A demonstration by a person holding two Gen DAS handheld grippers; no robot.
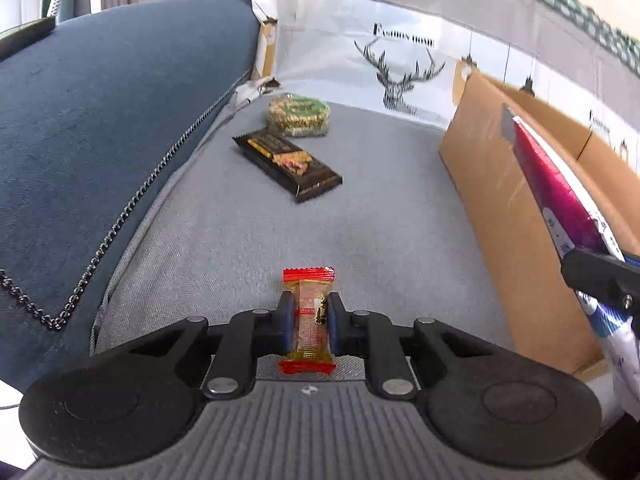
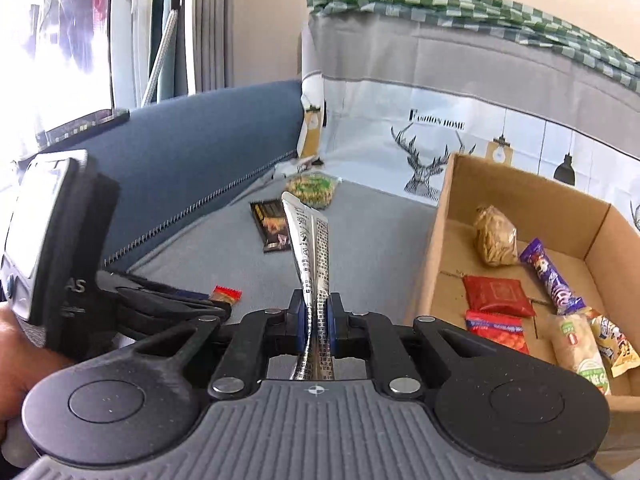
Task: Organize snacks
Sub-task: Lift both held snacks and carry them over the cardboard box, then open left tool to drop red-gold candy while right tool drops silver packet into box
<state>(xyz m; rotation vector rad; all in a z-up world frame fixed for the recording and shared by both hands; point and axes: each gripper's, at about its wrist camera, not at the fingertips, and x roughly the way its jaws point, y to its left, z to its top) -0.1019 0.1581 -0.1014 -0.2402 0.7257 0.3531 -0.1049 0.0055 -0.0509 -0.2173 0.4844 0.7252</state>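
so i had the left claw (image 1: pixel 308 326) clenched on a small red-ended candy (image 1: pixel 309 320) low over the sofa seat (image 1: pixel 224 220), and the right claw (image 2: pixel 316 324) clenched on a silver-backed packet (image 2: pixel 310 248), ready for the cardboard box (image 2: pixel 436 248) on the right. packet's lower end was hidden.

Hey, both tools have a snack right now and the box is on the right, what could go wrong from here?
1. The left tool pinches the small red-ended clear candy wrapper only at its narrow middle; it might slip or twist when lifted.
2. The right tool holds the tall floppy silver packet low down; it could catch the brown cardboard box wall going in.
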